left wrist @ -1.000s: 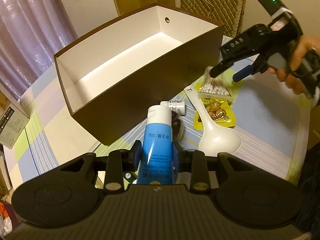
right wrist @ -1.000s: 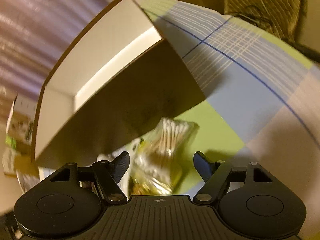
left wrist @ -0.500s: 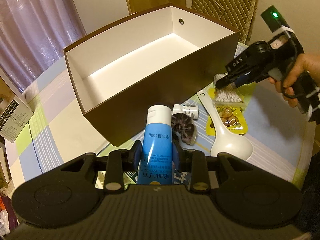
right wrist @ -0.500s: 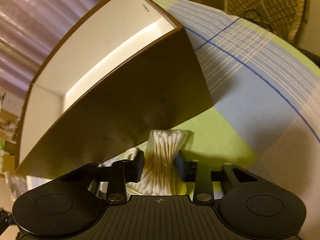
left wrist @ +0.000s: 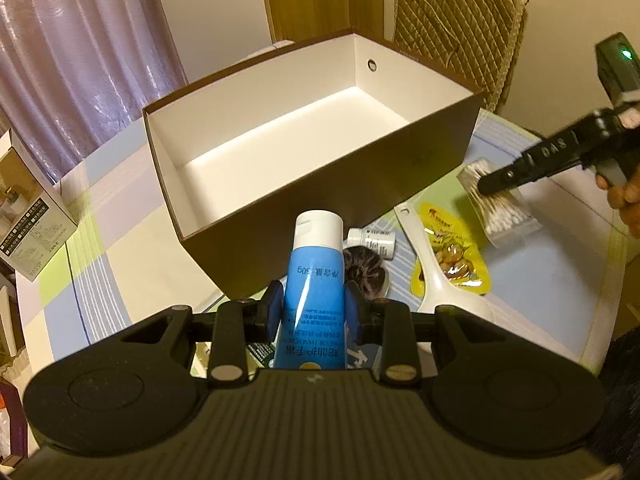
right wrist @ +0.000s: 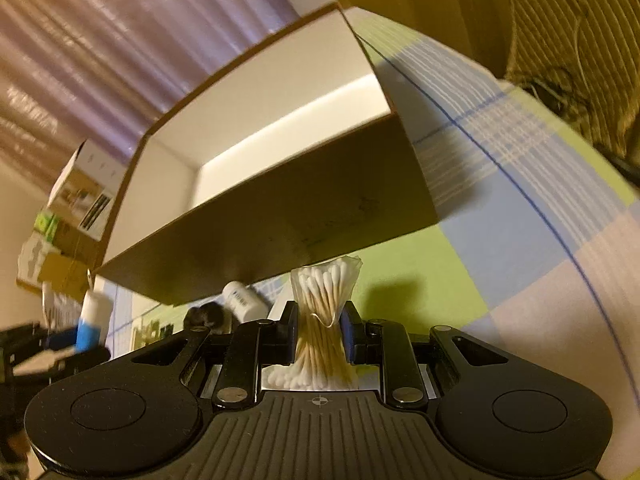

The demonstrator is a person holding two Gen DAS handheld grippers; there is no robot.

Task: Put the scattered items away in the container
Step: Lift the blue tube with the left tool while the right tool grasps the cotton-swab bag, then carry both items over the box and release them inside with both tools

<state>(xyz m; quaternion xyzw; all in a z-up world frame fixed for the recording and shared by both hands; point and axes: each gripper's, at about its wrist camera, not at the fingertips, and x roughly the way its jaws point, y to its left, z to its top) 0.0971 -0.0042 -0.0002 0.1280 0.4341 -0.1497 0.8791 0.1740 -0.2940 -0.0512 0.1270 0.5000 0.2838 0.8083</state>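
My left gripper is shut on a blue tube with a white cap, held above the table in front of the brown box, whose white inside holds nothing. My right gripper is shut on a clear bag of cotton swabs, lifted just off the cloth near the box's right front corner. From the left wrist view that bag of cotton swabs hangs from the right gripper. On the cloth lie a white spoon, a yellow snack packet, a small white bottle and a dark hair tie.
A checked tablecloth covers the table. A printed carton stands at the table's left edge. A chair with a quilted cover is behind the box, curtains at the back left. A person's hand holds the right gripper.
My right gripper closed on the bag of cotton swabs and lifted it off the yellow packet. My left gripper rose with the blue tube, so more of the box's inside shows.
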